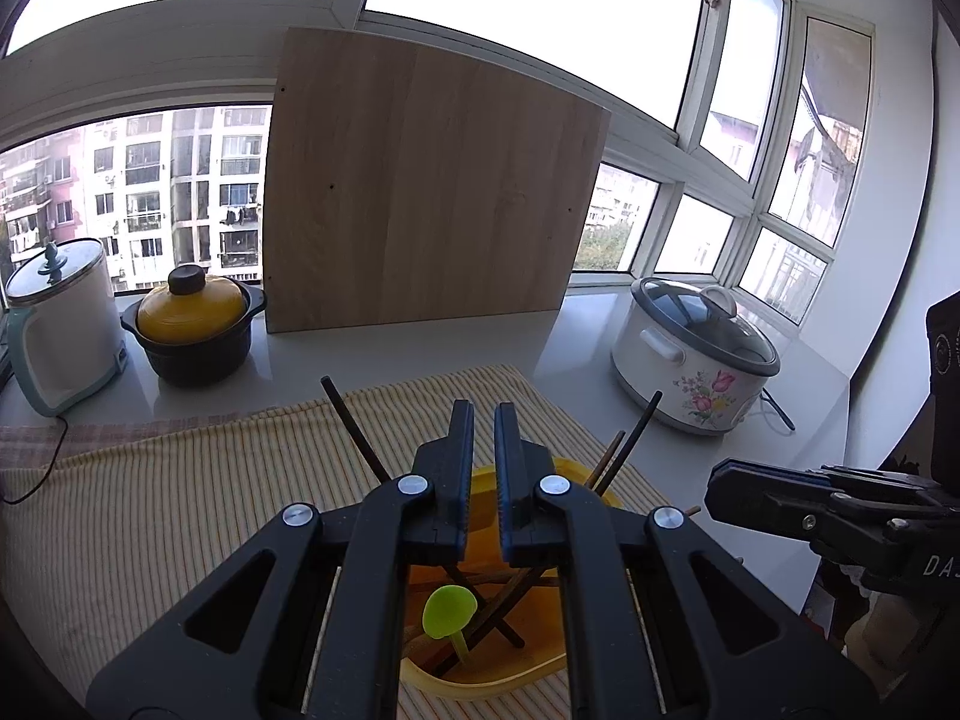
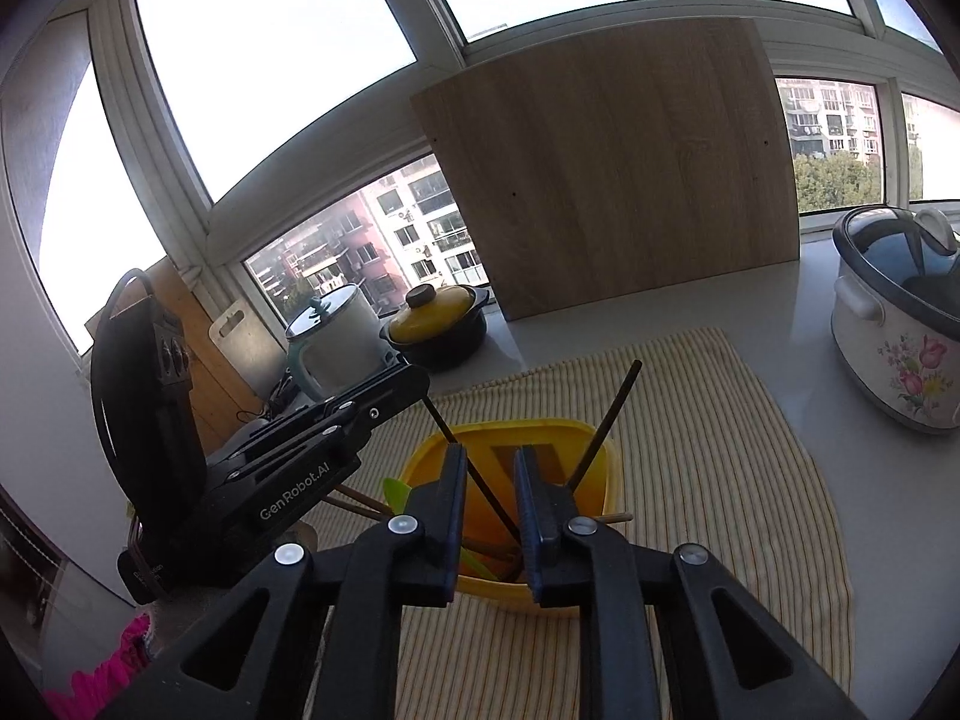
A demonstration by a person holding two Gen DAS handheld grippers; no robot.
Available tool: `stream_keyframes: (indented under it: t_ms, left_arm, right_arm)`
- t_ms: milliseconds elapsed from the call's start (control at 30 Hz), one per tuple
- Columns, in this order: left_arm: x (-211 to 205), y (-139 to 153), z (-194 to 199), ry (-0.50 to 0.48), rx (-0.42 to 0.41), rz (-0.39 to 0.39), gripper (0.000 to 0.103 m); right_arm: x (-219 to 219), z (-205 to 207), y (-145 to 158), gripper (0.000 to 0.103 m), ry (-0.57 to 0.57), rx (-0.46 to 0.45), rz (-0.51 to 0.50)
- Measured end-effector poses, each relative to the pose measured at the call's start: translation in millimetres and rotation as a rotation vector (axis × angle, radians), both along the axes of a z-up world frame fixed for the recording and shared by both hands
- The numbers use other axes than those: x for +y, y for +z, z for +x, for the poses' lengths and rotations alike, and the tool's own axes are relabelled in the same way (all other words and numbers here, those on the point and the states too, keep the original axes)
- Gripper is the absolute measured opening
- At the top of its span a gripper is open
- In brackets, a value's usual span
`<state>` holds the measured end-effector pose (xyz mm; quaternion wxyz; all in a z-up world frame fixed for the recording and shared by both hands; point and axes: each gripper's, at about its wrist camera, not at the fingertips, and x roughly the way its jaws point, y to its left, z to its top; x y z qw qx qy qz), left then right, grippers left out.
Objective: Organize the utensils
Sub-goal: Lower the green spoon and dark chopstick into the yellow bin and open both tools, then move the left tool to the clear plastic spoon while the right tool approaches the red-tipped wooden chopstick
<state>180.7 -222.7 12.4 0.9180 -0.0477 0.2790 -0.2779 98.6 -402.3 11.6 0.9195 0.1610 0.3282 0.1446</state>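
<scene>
A yellow container [image 1: 480,681] [image 2: 510,425] sits on a striped cloth and holds several chopsticks and a green spoon [image 1: 450,603]. Two dark chopsticks [image 1: 351,420] [image 2: 612,414] lean out over its rim, and brown ones lie crossed inside. My left gripper [image 1: 483,411] hovers over the container, shut, with nothing seen between its fingers. My right gripper [image 2: 489,453] is above the container's near side, its jaws a little apart. A dark chopstick [image 2: 480,480] runs slantwise through that gap, and the pads do not press on it. Each gripper shows in the other's view [image 1: 714,489] [image 2: 420,383].
The striped yellow cloth [image 1: 180,510] [image 2: 720,480] covers a white counter. At the back a wooden board [image 1: 432,192] leans on the window. A yellow-lidded black pot [image 1: 192,324] and a white kettle [image 1: 60,324] stand left, a floral cooker [image 1: 696,354] [image 2: 900,330] right.
</scene>
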Motion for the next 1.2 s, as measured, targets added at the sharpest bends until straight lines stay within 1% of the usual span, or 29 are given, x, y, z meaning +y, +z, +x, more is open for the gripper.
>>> stream_keyframes:
  t_ms: [33,200,333,400,433,467,600,700,767,933,1100,1200]
  left_arm:
    - [3,1,-1,0.0,0.001,-0.003,0.004]
    - [24,11,-9,0.005,-0.005,-0.026,0.004]
    - [48,18,-18,0.014,-0.012,-0.038,0.004]
    - [63,21,-23,0.022,-0.018,-0.039,0.014]
    - [70,22,-25,0.029,-0.021,-0.039,0.023]
    - [78,23,-28,0.038,-0.024,-0.041,0.026]
    - [112,22,-37,0.075,-0.019,-0.033,0.026]
    - [139,16,-43,0.107,-0.003,-0.017,0.026]
    - [157,8,-46,0.129,0.021,-0.003,0.026]
    - [197,-17,-48,0.181,0.094,0.043,0.026]
    - [227,-44,-47,0.197,0.19,0.057,0.026]
    - [240,-63,-46,0.2,0.25,0.05,0.026]
  right_arm:
    - [1,-1,1,0.021,0.001,0.0,-0.002]
    - [13,-8,5,0.023,0.009,-0.016,-0.028]
    - [30,-16,11,0.026,0.046,-0.034,-0.045]
    - [41,-20,13,0.029,0.065,-0.046,-0.062]
    - [48,-22,13,0.03,0.079,-0.051,-0.07]
    - [54,-24,13,0.031,0.093,-0.054,-0.075]
    - [79,-29,10,0.033,0.154,-0.055,-0.084]
    - [97,-32,6,0.033,0.2,-0.043,-0.086]
    - [110,-33,3,0.033,0.228,-0.036,-0.097]
    - [144,-30,-11,0.033,0.301,0.0,-0.109]
    - [183,-26,-32,0.034,0.376,0.059,-0.148]
    - [203,-22,-47,0.046,0.395,0.083,-0.179]
